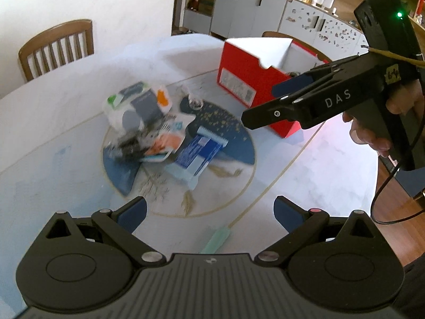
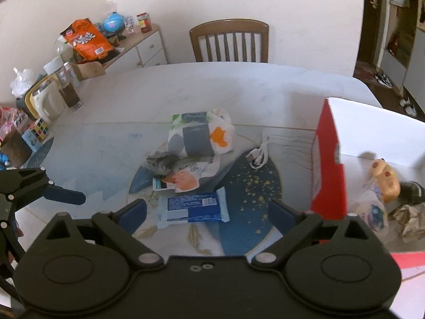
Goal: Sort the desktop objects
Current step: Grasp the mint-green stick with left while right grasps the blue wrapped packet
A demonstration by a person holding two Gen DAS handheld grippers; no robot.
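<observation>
A heap of objects lies on the round blue mat (image 2: 252, 186) in the middle of the white table (image 2: 239, 85). It holds a blue snack packet (image 2: 192, 208) (image 1: 198, 151), a white tissue pack (image 2: 200, 137) (image 1: 138, 106), crumpled orange wrappers (image 2: 183, 179) and a white cable (image 2: 259, 154). My right gripper (image 2: 208, 210) is open above the blue packet, with nothing in it. My left gripper (image 1: 211, 212) is open too, short of the heap. The red box (image 2: 329, 175) (image 1: 247, 79) stands to the right and holds a yellow toy (image 2: 386, 180).
A wooden chair (image 2: 229, 42) stands at the table's far side. At the left end are a kettle (image 2: 49, 101), a glass jar (image 2: 70, 87) and a puzzle cube (image 2: 39, 130). A green stick (image 1: 216, 240) lies near the front edge. A hand holds the right gripper (image 1: 263, 103).
</observation>
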